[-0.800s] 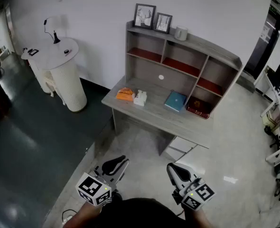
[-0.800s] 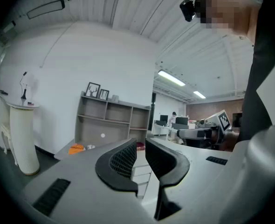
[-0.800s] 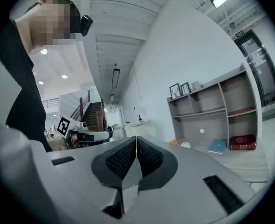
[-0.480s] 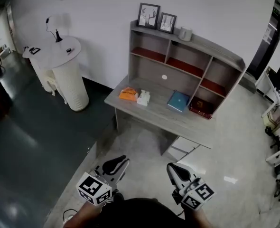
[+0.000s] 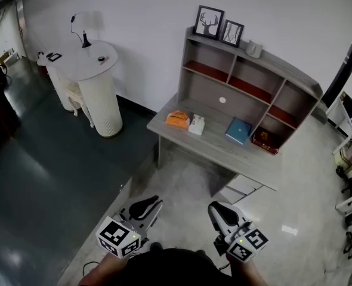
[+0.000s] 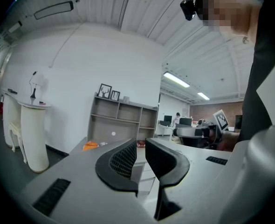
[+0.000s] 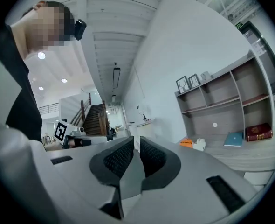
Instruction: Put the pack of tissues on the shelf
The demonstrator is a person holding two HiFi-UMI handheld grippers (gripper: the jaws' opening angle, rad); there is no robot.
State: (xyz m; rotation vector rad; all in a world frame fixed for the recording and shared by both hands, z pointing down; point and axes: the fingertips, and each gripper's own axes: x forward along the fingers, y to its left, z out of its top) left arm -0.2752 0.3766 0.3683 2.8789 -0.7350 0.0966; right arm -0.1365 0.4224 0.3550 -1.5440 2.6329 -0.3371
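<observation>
The desk is grey wood-grain laminate, its flat surface [image 5: 235,155] carrying a hutch shelf [image 5: 252,68] of box-shaped compartments whose boards show red on top. On the surface, near its left end, lies the pack of tissues [image 5: 196,124], white, soft and crumpled at the top. It is just beside an orange packet [image 5: 178,119], which is flatter and slightly puffed. Further right on the surface lie a thin teal book [image 5: 238,130] and a dark red book [image 5: 265,140], well apart from the pack. Two black-framed pictures [image 5: 209,22] and a small white cup [image 5: 255,48] stand on top of the shelf. To the left, against the white wall, stands a round white pedestal table [image 5: 98,99] with a ribbed column. The floor is dark and glossy on the left, pale and speckled under the desk.

Both grippers are held low in the head view, far from the desk. The left gripper [image 5: 146,206] has smooth grey housing and black fingers [image 6: 123,158] with a ribbed pad face. They stand a narrow slit apart with nothing between them. The right gripper [image 5: 221,212] has the same build. Its fingers [image 7: 119,157] are drawn together, almost touching, holding nothing.
</observation>
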